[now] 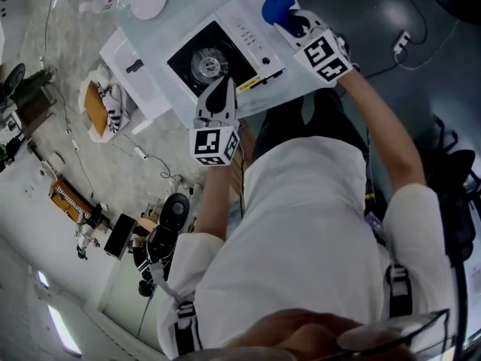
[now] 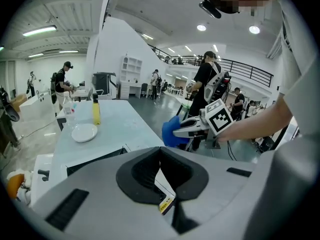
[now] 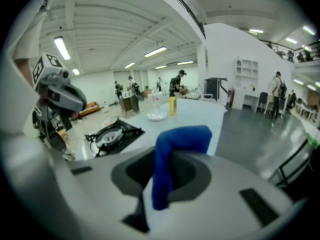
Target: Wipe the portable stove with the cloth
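The white portable stove (image 1: 225, 55) with its black burner top sits on the pale table (image 1: 188, 6). My left gripper (image 1: 218, 96) is at the stove's near edge, jaws closed on that edge; a white sliver with a yellow label shows between the jaws in the left gripper view (image 2: 161, 156). My right gripper (image 1: 299, 27) hovers off the stove's right end, shut on the blue cloth (image 1: 276, 6). In the right gripper view the cloth (image 3: 182, 136) hangs folded over the jaws (image 3: 167, 156), with the stove (image 3: 112, 134) to the left. From the left gripper's side the cloth (image 2: 171, 131) is in the air.
A white plate (image 1: 148, 0) and a yellow bottle (image 2: 95, 111) stand at the table's far end. A white box (image 1: 131, 66) with a black handle lies beside the stove's left side. People stand in the hall behind, and cables and gear lie on the floor (image 1: 150, 232).
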`<state>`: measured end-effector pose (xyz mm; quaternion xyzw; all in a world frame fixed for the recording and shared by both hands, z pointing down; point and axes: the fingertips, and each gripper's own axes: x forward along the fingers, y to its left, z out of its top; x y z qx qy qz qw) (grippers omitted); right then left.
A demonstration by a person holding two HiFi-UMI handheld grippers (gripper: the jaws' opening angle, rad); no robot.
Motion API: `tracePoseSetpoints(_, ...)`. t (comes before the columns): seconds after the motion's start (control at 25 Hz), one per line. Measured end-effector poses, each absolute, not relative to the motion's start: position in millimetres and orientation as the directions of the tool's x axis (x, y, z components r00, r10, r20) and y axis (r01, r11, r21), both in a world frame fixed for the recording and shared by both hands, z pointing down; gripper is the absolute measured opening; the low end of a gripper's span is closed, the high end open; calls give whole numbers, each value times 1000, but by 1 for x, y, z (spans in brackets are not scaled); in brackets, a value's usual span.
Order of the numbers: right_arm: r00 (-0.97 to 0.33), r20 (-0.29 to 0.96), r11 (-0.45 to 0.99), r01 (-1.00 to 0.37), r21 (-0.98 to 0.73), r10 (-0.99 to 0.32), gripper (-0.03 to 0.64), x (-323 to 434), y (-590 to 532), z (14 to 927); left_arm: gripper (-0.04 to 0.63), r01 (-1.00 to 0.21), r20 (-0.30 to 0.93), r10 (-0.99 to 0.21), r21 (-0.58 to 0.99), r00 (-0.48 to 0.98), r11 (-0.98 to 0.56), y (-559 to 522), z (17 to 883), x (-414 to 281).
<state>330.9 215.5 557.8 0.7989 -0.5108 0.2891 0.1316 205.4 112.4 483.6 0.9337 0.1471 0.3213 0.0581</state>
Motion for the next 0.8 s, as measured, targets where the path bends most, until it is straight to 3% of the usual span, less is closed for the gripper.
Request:
tracePoseSetpoints(0.56, 232, 713, -379, -924, -51, -661, 81, 375, 167, 638, 32, 214, 614, 325, 248, 719, -945, 113, 513, 202)
tracePoseSetpoints(0.8, 173, 771, -263, -965, 8, -613, 81, 382, 149, 660, 32, 194, 624, 319, 262, 713, -945, 106, 518, 195)
